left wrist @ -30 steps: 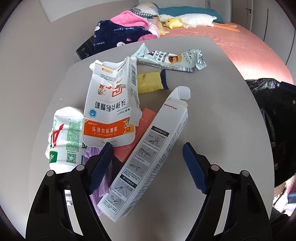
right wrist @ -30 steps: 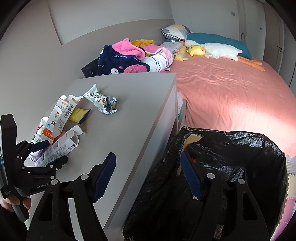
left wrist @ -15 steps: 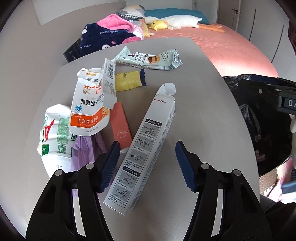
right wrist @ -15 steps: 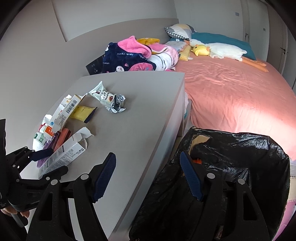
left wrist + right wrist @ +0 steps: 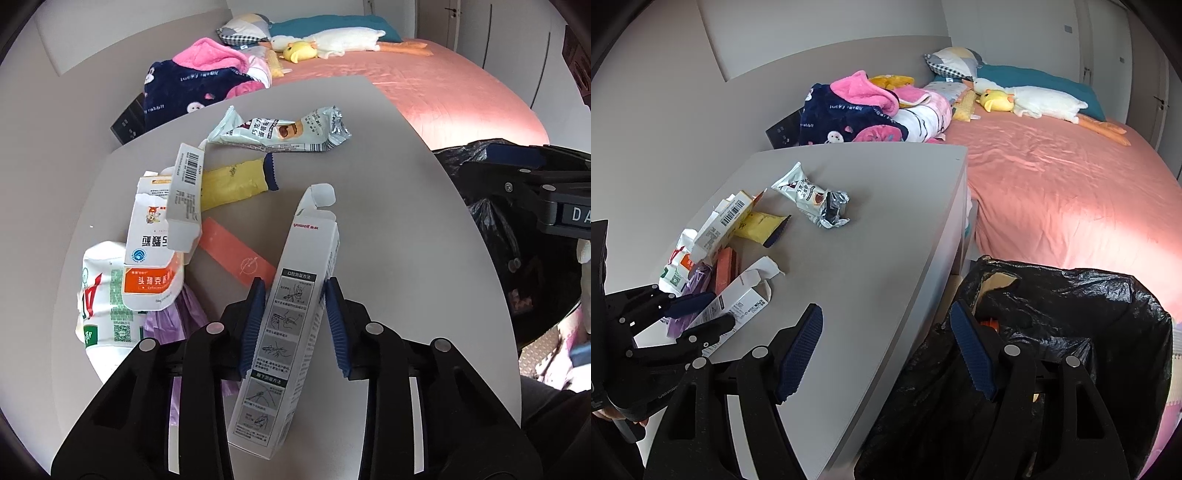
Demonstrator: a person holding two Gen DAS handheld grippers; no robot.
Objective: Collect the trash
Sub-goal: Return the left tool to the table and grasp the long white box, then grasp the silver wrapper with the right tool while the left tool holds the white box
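Left wrist view puts the long white box (image 5: 295,314) at centre, lying on the grey table (image 5: 406,221) with its torn flap end pointing away, and the left gripper (image 5: 293,295) has both blue pads pressed against its 2 long sides, clamped on it. Just left of the box a flat orange strip (image 5: 236,254) lies on the table, and beyond that an orange-and-white torn carton (image 5: 155,251) rests on a crumpled white and green pack (image 5: 107,295), with a purple bag (image 5: 184,321) showing beneath them. A yellow wrapper (image 5: 232,184) with a dark blue end sits farther back, partly under a small barcode box (image 5: 186,199), and a silvery snack wrapper (image 5: 280,131) lies beyond it, apart from the pile. From the right wrist view, the right gripper (image 5: 886,343) hangs with its jaws spread wide and nothing between them, straddling the table's edge and the rim of a black trash bag (image 5: 1071,295) that stands just beside the table. Behind the table are a heap of dark blue and pink clothes (image 5: 857,110) and a bed with a pink sheet (image 5: 1052,177), where a yellow duck toy (image 5: 995,100) lies near the pillows.
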